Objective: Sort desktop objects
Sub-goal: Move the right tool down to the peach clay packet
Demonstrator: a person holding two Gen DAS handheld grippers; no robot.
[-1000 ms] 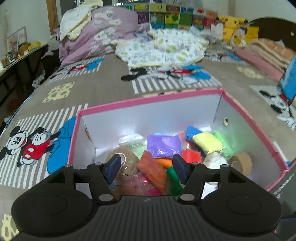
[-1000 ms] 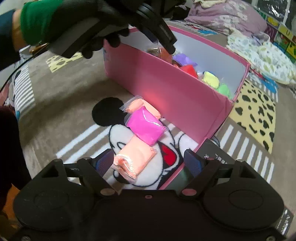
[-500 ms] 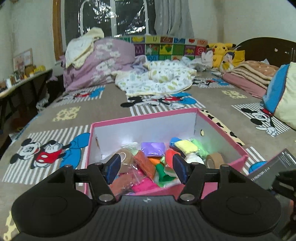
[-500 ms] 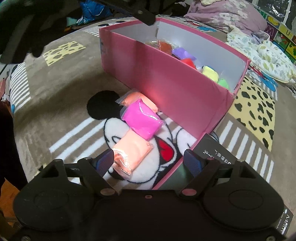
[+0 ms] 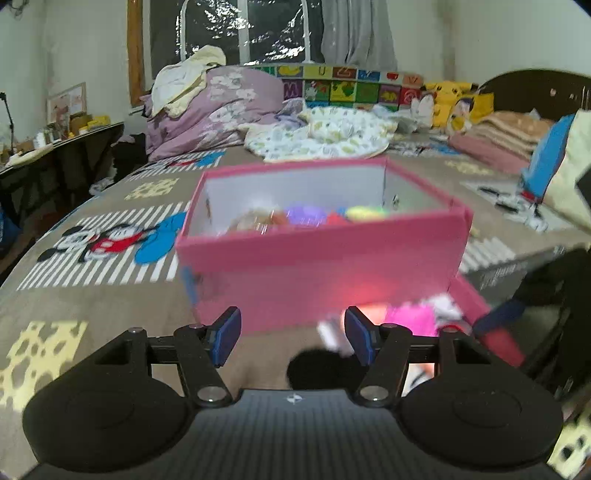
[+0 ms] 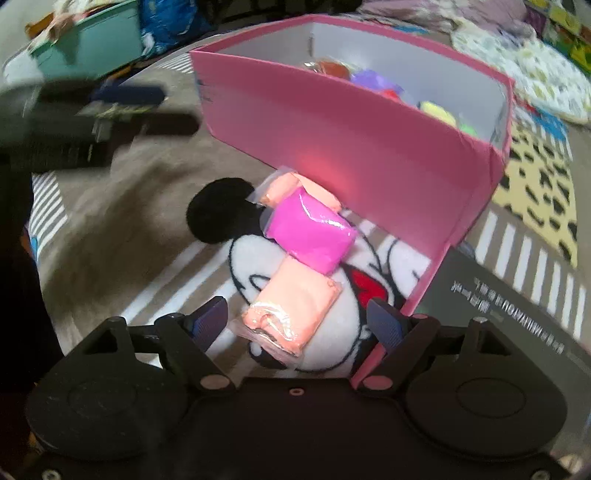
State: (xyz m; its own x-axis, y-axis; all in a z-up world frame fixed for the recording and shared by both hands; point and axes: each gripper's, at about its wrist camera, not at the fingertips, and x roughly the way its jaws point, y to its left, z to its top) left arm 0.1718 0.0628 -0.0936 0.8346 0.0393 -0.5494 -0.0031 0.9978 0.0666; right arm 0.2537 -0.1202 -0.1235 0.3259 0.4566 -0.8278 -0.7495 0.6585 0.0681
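Left gripper (image 5: 291,332) outside pink box (image 5: 325,273), low before its near wall; jaws released, nothing between. Right gripper (image 6: 295,321) jaws released, straddling peach packet (image 6: 291,306) without contact. Magenta packet (image 6: 310,232) at 12 o'clock of it, touching. Both on bed blanket (image 6: 122,229) beside box wall. More packets inside box.

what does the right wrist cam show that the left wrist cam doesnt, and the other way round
Only the right wrist view shows the two peach clay packets clearly and a teal bin. Only the left wrist view shows the window, purple bedding and yellow plush toy. Both show the pink box and the magenta packet outside it.
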